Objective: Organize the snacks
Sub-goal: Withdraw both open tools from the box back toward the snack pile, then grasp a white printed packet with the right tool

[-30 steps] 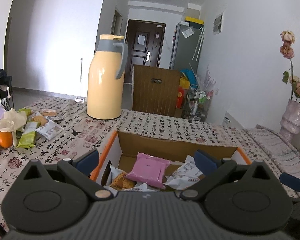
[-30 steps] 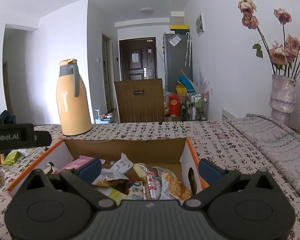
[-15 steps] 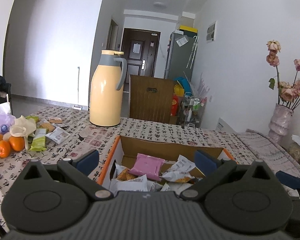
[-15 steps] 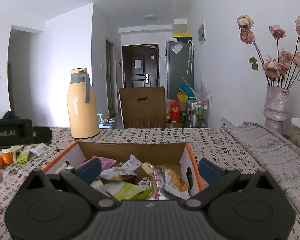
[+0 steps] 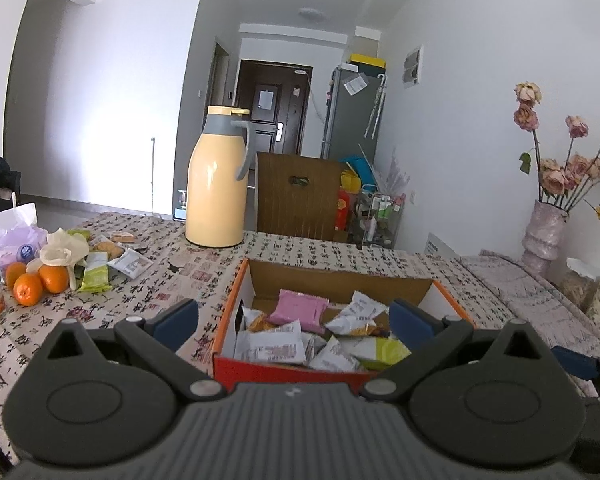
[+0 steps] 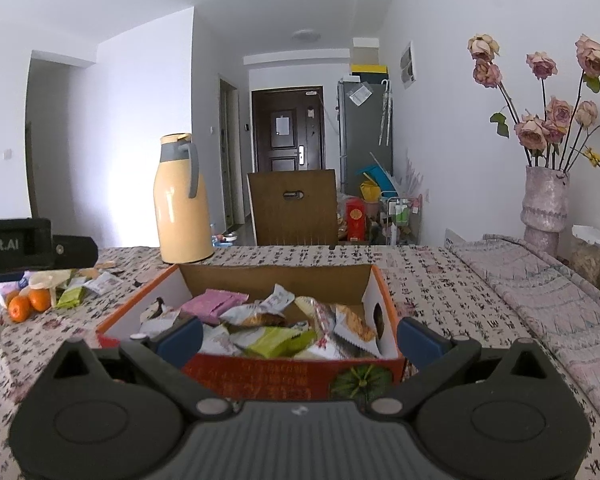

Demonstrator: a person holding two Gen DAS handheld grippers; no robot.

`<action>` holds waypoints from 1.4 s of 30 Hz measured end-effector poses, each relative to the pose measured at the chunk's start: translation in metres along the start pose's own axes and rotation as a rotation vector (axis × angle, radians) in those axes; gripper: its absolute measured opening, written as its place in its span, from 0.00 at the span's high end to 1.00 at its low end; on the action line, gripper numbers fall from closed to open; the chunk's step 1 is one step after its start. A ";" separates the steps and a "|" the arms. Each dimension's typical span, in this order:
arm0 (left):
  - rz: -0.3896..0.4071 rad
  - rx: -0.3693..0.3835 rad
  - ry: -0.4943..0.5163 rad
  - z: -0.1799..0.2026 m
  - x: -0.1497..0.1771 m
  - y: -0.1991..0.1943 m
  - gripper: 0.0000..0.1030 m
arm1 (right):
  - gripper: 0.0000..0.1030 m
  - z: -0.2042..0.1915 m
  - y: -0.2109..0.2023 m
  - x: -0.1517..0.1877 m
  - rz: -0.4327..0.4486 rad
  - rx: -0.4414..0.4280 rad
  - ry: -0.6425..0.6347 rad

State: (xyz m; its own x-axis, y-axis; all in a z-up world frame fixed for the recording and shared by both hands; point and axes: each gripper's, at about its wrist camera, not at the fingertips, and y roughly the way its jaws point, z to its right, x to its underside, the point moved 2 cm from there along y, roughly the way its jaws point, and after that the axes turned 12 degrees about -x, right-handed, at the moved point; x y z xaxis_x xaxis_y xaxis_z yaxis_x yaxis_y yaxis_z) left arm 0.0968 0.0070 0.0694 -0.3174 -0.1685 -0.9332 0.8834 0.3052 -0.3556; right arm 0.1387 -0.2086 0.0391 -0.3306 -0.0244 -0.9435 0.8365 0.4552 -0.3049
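Box (image 5: 284,370) of snacks (image 5: 300,334) ahead of me, left gripper (image 5: 294,318) and right gripper (image 6: 300,338) both spread empty above its near rim, bare tablecloth (image 6: 440,284) right of box.

right tool (image 6: 298,334) spread empty before the snack-filled box (image 6: 284,376).

Black bar (image 6: 16,245) at your right view's left edge: you can read white letters "obot.AI", cut off by the frame.
Printed tablecloth (image 6: 420,280): you see black calligraphy characters, too small to read.
Red front of the cardboard box (image 6: 268,376): faint characters, unreadable.
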 end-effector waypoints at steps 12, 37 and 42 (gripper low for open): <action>-0.050 0.033 0.057 -0.012 0.039 -0.011 0.00 | 0.00 0.001 -0.022 0.035 -0.050 -0.010 0.011; -0.250 0.035 0.097 -0.016 0.111 0.042 0.00 | 0.00 0.025 -0.020 0.096 -0.188 0.019 0.094; -0.256 0.047 0.084 -0.017 0.112 0.047 0.00 | 0.00 0.031 -0.017 0.098 -0.193 0.031 0.104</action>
State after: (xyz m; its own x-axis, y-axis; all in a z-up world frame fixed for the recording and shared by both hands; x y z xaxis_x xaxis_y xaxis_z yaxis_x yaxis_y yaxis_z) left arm 0.0965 0.0184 -0.0528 -0.5581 -0.1557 -0.8150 0.7852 0.2186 -0.5794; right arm 0.1058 -0.2466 -0.0523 -0.5281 -0.0155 -0.8490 0.7660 0.4230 -0.4841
